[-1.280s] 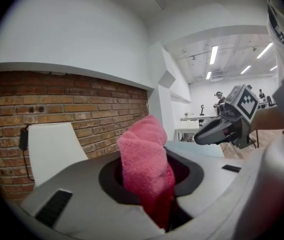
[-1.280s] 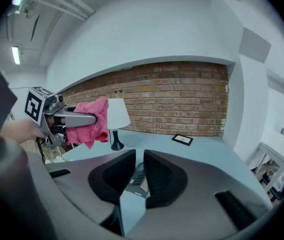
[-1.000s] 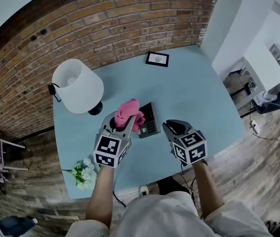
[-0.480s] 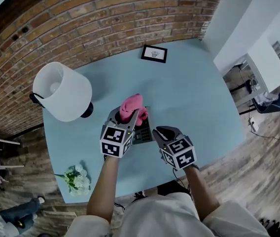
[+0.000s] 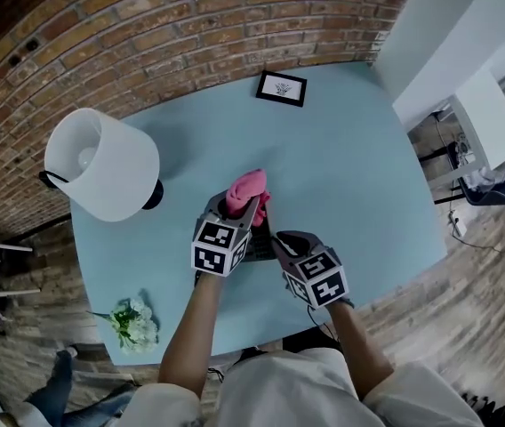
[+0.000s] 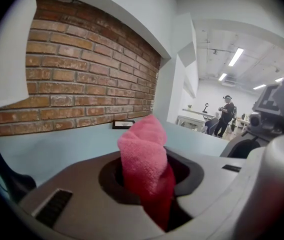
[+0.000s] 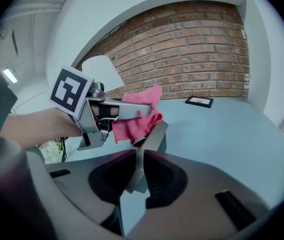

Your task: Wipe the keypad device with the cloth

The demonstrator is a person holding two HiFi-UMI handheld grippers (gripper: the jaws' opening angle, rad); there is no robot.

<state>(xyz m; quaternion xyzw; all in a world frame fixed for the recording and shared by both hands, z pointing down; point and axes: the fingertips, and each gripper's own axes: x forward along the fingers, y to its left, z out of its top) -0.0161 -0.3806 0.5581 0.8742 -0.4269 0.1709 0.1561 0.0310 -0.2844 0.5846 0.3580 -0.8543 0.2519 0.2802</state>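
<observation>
A pink cloth (image 5: 249, 188) sticks up from my left gripper (image 5: 239, 205), whose jaws are shut on it. In the left gripper view the cloth (image 6: 146, 160) fills the gap of that gripper (image 6: 147, 186). The dark keypad device (image 5: 259, 243) lies on the blue table (image 5: 350, 176), mostly hidden beneath and between both grippers. My right gripper (image 5: 281, 241) is at its right edge. In the right gripper view this gripper (image 7: 136, 156) is shut on the device's grey edge (image 7: 154, 138), with the cloth (image 7: 139, 120) hanging over the device's far end.
A white lamp (image 5: 101, 163) stands at the table's left. A small framed picture (image 5: 281, 88) lies near the brick wall. White flowers (image 5: 132, 323) sit at the front left corner. A person (image 6: 227, 115) stands far off in the room behind.
My right gripper has moved left up to the device's edge. The left gripper with the cloth has shifted slightly right over the device. Both grippers now sit closer together.
</observation>
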